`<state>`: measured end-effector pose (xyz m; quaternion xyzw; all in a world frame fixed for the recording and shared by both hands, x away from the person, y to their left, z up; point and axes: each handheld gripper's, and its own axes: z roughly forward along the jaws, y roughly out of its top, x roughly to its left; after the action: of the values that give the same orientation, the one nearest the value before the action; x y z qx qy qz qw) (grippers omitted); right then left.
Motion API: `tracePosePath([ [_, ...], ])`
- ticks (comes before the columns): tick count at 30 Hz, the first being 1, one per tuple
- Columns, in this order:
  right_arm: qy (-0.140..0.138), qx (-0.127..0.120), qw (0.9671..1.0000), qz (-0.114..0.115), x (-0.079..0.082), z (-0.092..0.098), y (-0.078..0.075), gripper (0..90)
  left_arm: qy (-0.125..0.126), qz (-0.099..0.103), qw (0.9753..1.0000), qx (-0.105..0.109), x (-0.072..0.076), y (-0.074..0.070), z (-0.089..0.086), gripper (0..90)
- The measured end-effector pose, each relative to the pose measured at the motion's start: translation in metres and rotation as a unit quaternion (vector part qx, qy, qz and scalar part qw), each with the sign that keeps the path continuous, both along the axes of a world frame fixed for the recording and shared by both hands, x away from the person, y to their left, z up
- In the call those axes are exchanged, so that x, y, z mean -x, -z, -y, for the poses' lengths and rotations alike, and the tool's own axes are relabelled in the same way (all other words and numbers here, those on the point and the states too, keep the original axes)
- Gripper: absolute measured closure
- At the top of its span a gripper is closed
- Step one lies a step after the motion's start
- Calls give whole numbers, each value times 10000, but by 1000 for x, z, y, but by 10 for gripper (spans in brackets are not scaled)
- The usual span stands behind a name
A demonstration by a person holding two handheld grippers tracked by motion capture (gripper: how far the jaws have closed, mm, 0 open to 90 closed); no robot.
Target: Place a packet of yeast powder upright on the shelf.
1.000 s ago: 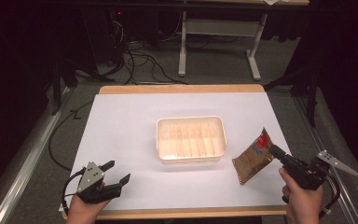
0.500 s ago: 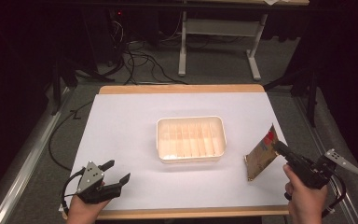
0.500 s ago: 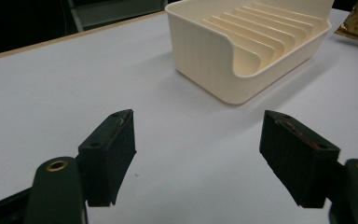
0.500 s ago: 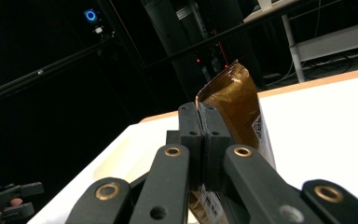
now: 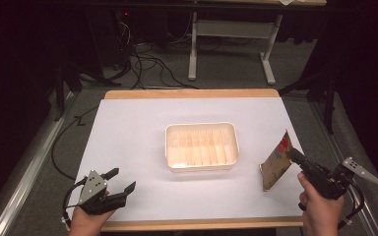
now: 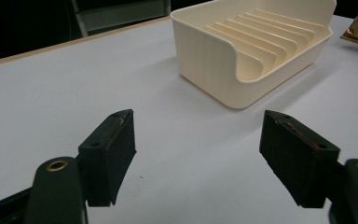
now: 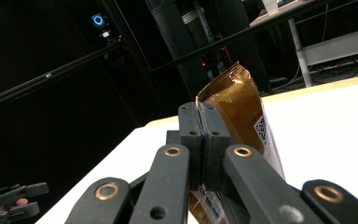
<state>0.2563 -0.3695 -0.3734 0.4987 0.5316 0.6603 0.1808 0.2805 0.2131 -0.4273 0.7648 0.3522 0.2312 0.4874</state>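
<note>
Left gripper (image 5: pixel 123 180) jaws apart, right gripper (image 5: pixel 291 155) apparently clamped

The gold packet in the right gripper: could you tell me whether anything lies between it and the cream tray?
Nothing visible does. The right gripper holds the gold packet right of the cream tray, with bare white table between them.

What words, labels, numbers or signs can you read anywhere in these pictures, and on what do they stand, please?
No text can be read.
Snack packet, held in the right gripper: a QR-like square code and small print on a white panel, too small to read.
Cream tray: no marking.
Left gripper, open: no marking.
</note>
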Motion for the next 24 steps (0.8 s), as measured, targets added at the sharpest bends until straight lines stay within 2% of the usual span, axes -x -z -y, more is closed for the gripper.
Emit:
tracePosePath([
  [10,-50,15,10000,48,-4,-5,-5,900,-19,-36,10000,4,-1,1,0,270],
  [16,-117,89,9999,16,-9,-12,-7,900,-21,-27,10000,3,-1,1,0,268],
  [24,-190,174,9996,81,-18,-22,-15,900,-13,-54,10000,-7,-1,2,0,268],
])
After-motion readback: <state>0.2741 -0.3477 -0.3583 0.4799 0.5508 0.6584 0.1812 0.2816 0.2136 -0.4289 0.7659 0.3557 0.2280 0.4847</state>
